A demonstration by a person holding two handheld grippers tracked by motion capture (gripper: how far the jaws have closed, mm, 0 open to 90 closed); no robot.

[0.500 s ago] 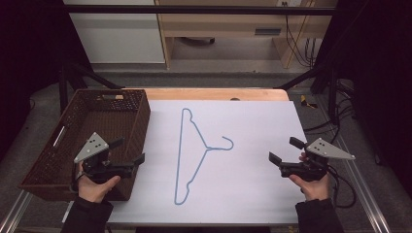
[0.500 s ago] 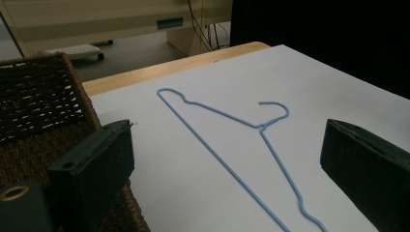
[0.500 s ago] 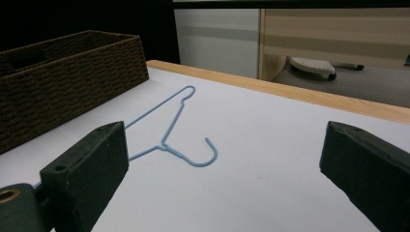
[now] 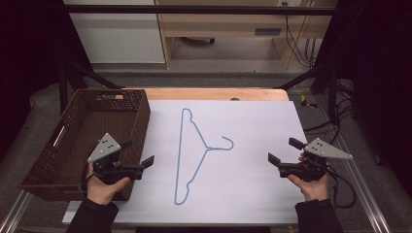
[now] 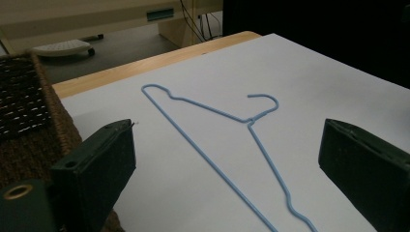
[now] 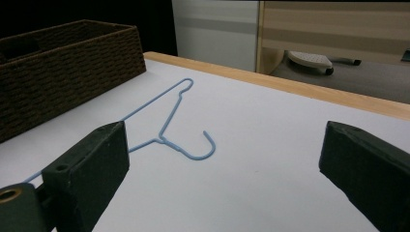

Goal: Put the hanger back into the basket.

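A thin light-blue wire clothes hanger (image 4: 197,153) lies flat on the white sheet (image 4: 252,184) that covers the wooden tabletop (image 4: 214,93), a little left of the sheet's centre; its long straight bar runs from near to far, its two shoulders meet at a twisted neck on the right, and its open hook (image 4: 226,143) curls toward the right side of the scene. A dark brown woven rectangular basket (image 4: 141,116) stands at the left, its right wall overlapping the left edge of the sheet. The left gripper (image 4: 138,156), held in a hand at the near left just beside the basket's right wall, points right toward the hanger; its jaws stand wide apart with nothing between them, and in the left gripper view the hanger (image 5: 232,145) lies on the sheet beyond the two black jaws, untouched. The right gripper (image 4: 283,151), held in a hand at the near right of the sheet, points left toward the hook; its jaws are likewise spread wide and hold nothing, and in the right gripper view the hook (image 6: 200,147) rests beyond them, well apart from both. A black cable (image 4: 342,187) trails from the right gripper off the right edge of the tabletop.
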